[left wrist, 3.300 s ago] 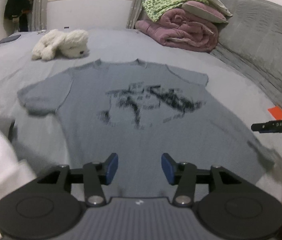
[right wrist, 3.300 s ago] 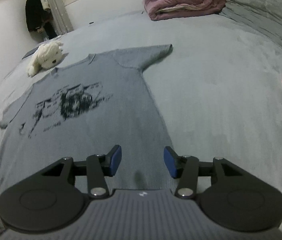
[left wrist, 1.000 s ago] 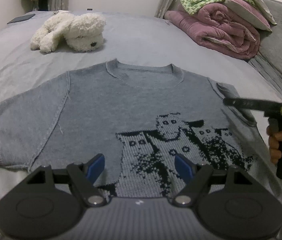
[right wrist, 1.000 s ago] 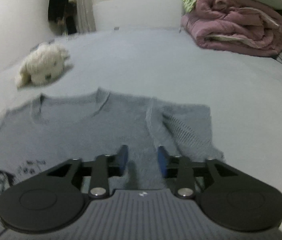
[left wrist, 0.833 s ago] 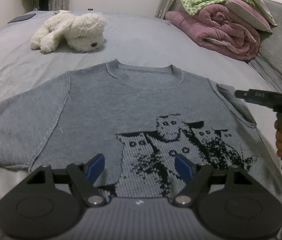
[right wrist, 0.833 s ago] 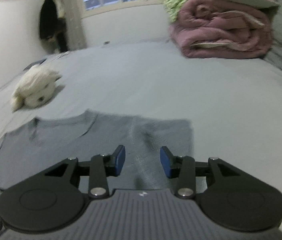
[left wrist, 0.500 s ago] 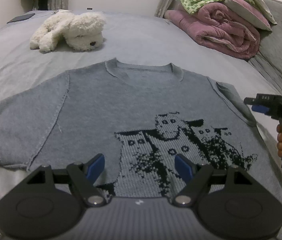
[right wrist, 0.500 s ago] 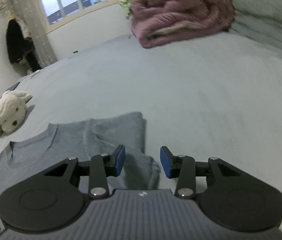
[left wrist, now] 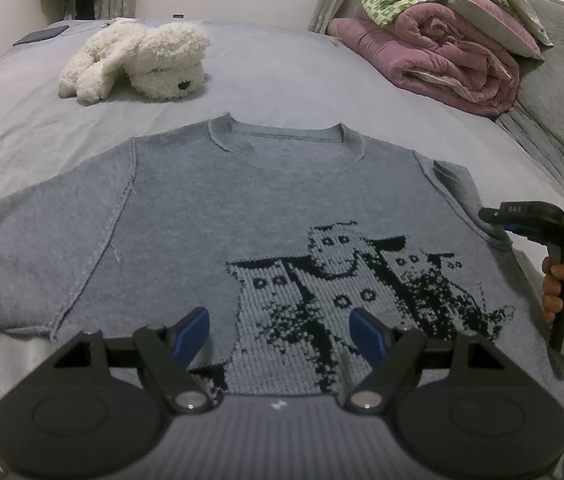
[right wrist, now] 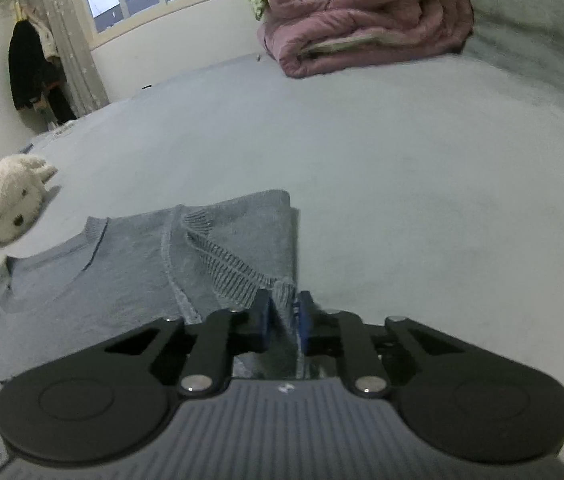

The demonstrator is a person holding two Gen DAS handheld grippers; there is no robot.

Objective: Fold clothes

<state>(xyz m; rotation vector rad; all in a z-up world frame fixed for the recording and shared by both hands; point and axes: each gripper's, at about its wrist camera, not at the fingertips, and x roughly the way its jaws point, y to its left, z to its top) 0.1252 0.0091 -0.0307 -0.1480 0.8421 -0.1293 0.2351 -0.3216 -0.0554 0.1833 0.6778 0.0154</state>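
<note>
Where half a second ago its pads stood apart, the right hand-held gripper (right wrist: 282, 316) now pinches the folded-in sleeve (right wrist: 242, 248) of the grey sweater (left wrist: 242, 208) — spread flat on the bed (left wrist: 282, 72). That grip likely readies the fold; the left hand-held gripper (left wrist: 280, 330) stays open at the picture's 6 o'clock — over the hem.

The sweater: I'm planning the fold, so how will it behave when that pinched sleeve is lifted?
Likely floppy: the sweater lies limp on the bed, its sleeve already doubled over. The right gripper bunches the ribbed cuff, so it should drape and trail, not hold shape. The coarse knit probably grips the pads and drags on the bed.
</note>
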